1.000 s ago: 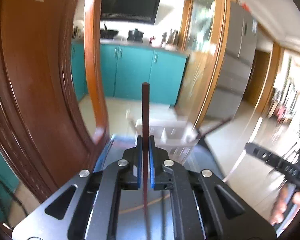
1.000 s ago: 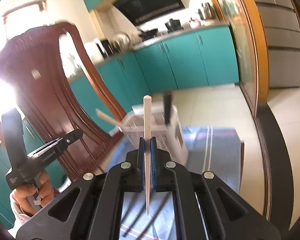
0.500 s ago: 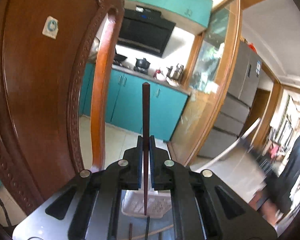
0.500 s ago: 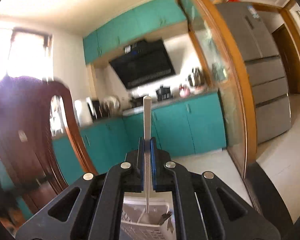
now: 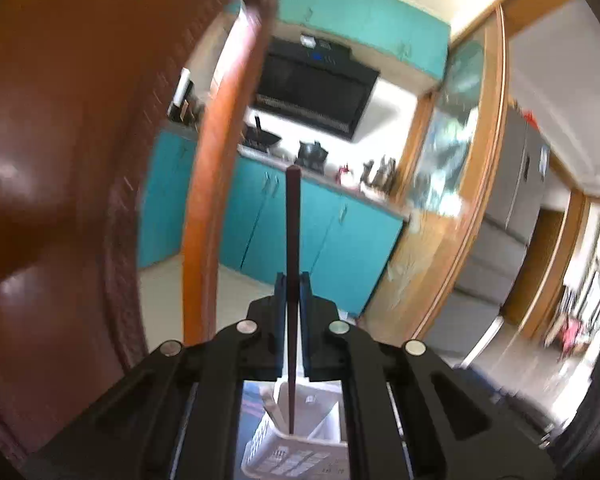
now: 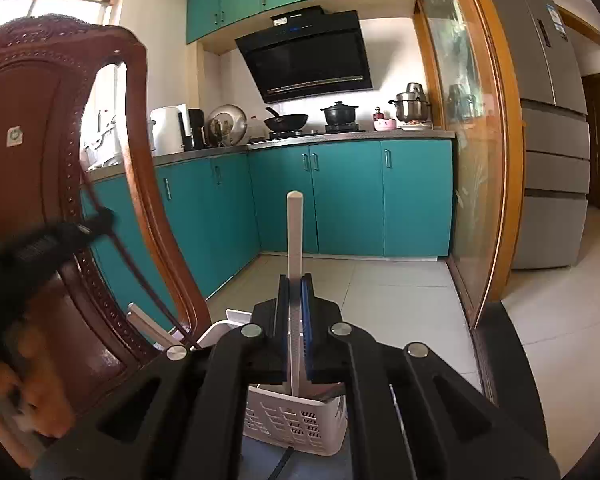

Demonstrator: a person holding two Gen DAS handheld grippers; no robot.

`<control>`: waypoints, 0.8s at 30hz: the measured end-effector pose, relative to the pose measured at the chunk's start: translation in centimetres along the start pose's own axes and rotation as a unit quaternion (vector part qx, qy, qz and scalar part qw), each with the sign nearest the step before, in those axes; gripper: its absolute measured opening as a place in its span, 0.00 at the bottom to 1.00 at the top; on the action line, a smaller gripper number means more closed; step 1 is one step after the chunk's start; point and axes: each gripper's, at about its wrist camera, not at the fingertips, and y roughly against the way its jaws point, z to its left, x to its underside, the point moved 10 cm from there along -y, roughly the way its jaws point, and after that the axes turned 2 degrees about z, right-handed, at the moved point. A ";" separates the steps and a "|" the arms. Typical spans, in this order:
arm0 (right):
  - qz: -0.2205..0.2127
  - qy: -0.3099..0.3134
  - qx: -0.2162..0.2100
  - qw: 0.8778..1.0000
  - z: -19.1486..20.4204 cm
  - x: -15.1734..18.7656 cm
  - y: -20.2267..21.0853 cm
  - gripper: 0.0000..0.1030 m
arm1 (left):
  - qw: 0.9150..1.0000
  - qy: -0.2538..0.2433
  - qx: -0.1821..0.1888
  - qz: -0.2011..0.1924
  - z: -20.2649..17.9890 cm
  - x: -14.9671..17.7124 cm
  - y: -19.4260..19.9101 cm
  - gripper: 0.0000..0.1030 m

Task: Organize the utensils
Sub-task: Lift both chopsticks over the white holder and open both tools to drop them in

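Observation:
My left gripper (image 5: 293, 280) is shut on a dark brown chopstick (image 5: 292, 240) held upright, its lower tip over the white plastic utensil basket (image 5: 296, 456) below. A pale chopstick (image 5: 272, 408) leans inside that basket. My right gripper (image 6: 295, 284) is shut on a white chopstick (image 6: 295, 232) held upright, its lower end above the same white basket (image 6: 296, 420). In the right wrist view the left gripper (image 6: 96, 220) is at the left, blurred, with the dark chopstick (image 6: 148, 280) slanting down toward the basket. Another white utensil (image 6: 148, 324) leans out of the basket's left side.
A carved wooden chair back (image 6: 60, 160) stands close on the left, also in the left wrist view (image 5: 60, 200). Teal kitchen cabinets (image 6: 340, 200), a range hood (image 6: 304, 56), a glass sliding door (image 6: 468, 160) and a grey fridge (image 6: 552, 140) lie beyond. A blue cloth (image 5: 252, 400) lies under the basket.
Both grippers have moved over the basket, with the chopsticks' lower tips now at its top. The left gripper has shifted sideways and its view is blurred.

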 end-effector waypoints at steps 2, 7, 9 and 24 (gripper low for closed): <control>0.004 -0.005 -0.003 1.000 -0.2 0.1 0.1 0.06 | 1.000 -0.012 -0.008 0.020 -0.2 1.4 -1.1 0.07; -0.002 -0.016 0.000 1.000 -0.6 -0.2 0.9 0.08 | 0.998 -0.043 -0.023 0.047 -0.6 3.2 -2.5 0.07; -0.005 -0.022 -0.002 1.000 -0.7 -0.3 1.3 0.13 | 0.997 -0.056 -0.028 0.045 -0.7 3.4 -2.4 0.07; -0.028 -0.029 -0.042 0.998 -0.3 -2.4 7.2 0.32 | 0.995 -0.088 -0.024 0.038 -1.4 3.6 0.1 0.21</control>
